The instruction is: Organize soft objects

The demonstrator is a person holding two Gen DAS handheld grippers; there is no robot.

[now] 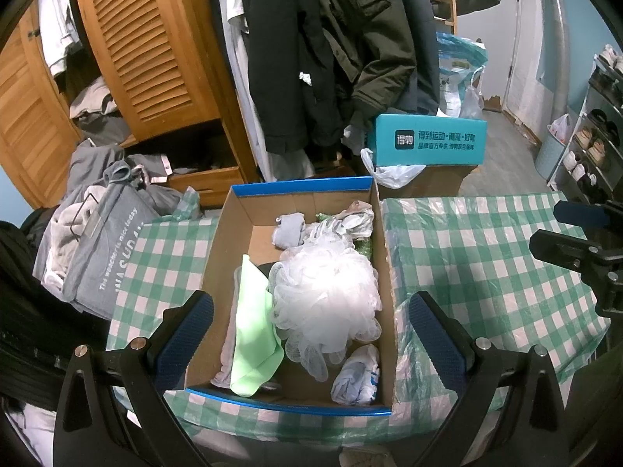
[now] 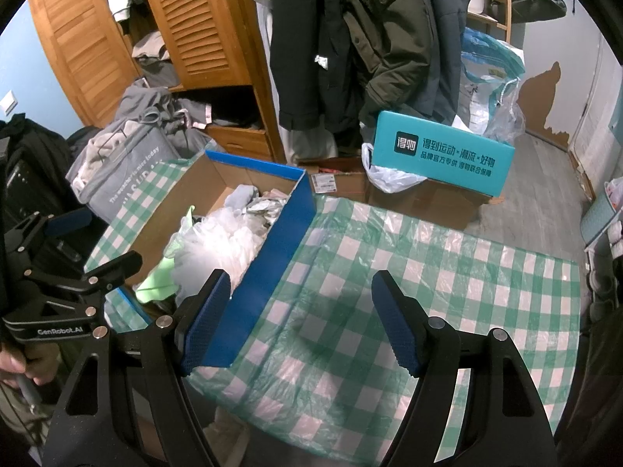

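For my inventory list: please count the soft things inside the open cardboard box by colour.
White: 2, the mesh bath sponge and the crumpled bag
Light green: 1, the cloth
Grey: 1, the sock
Total: 4 clearly visible; others are partly hidden.

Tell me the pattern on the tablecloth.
Green and white checks on the tablecloth, clearest in the right wrist view.
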